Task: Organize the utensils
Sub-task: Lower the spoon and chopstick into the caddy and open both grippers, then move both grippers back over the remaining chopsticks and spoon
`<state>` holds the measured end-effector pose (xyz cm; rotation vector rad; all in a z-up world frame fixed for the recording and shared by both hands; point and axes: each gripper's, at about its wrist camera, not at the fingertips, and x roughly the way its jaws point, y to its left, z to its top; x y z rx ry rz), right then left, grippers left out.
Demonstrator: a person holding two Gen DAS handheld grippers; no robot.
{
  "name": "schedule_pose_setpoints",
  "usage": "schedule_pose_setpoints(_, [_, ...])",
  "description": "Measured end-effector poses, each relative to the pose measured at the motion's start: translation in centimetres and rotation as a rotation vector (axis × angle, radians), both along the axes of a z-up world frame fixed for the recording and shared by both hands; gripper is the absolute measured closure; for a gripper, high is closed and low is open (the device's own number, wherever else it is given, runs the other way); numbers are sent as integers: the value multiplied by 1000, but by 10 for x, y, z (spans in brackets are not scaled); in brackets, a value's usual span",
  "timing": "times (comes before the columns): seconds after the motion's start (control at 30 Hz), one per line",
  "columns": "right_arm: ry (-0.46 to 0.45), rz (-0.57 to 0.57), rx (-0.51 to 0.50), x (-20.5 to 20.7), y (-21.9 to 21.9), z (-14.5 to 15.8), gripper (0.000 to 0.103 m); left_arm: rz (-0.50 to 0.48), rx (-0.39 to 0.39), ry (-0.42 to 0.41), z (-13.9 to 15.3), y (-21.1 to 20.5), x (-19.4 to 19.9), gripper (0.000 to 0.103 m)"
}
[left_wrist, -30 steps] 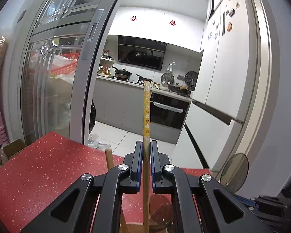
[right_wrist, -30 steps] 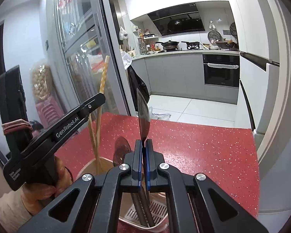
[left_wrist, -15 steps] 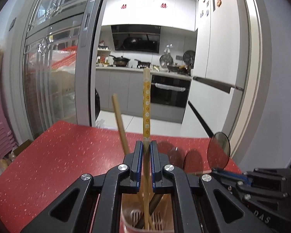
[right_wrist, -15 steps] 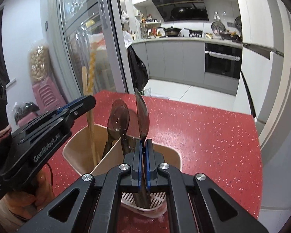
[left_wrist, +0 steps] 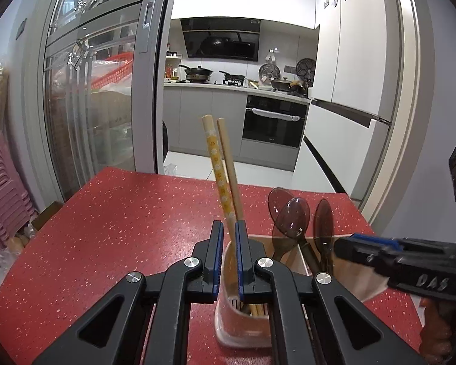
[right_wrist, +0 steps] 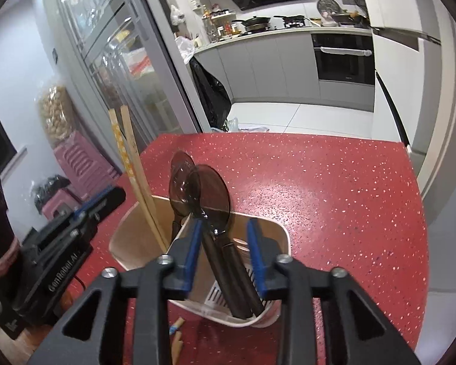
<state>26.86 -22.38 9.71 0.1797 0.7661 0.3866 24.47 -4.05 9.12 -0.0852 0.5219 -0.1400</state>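
With the right gripper (right_wrist: 223, 255) just opened off the spoon (right_wrist: 208, 196), the left gripper (left_wrist: 228, 255), clamping the patterned chopstick (left_wrist: 217, 164) leaning toward eleven o'clock, could tip the holder (left_wrist: 243, 331).

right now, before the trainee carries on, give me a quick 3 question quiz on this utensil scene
1. How many brown see-through spoons stand in the holder?
2. True or false: the chopsticks lie flat on the red table.
3. The right gripper is: A) shut on a spoon, B) open with the spoon handles between its jaws, C) away from the holder.

Key
1. Three, counted in the left wrist view.
2. False. They stand leaning in the holder.
3. B. Its jaws have just been opening and the pads sit clear of the handles.
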Motion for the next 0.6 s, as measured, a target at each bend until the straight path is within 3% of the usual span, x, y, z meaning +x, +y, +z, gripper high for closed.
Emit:
schedule_pose_setpoints(0.3, [21, -17, 84, -41, -11, 19, 39, 16, 20, 82, 1, 18, -30, 70])
schedule_pose_setpoints(0.43, [85, -18, 94, -71, -12, 7, 30, 5, 19, 186, -15, 31, -49, 70])
schedule_pose_setpoints(0.6, [238, -34, 95, -102, -10, -31, 24, -10, 50, 282, -45, 39, -79, 70])
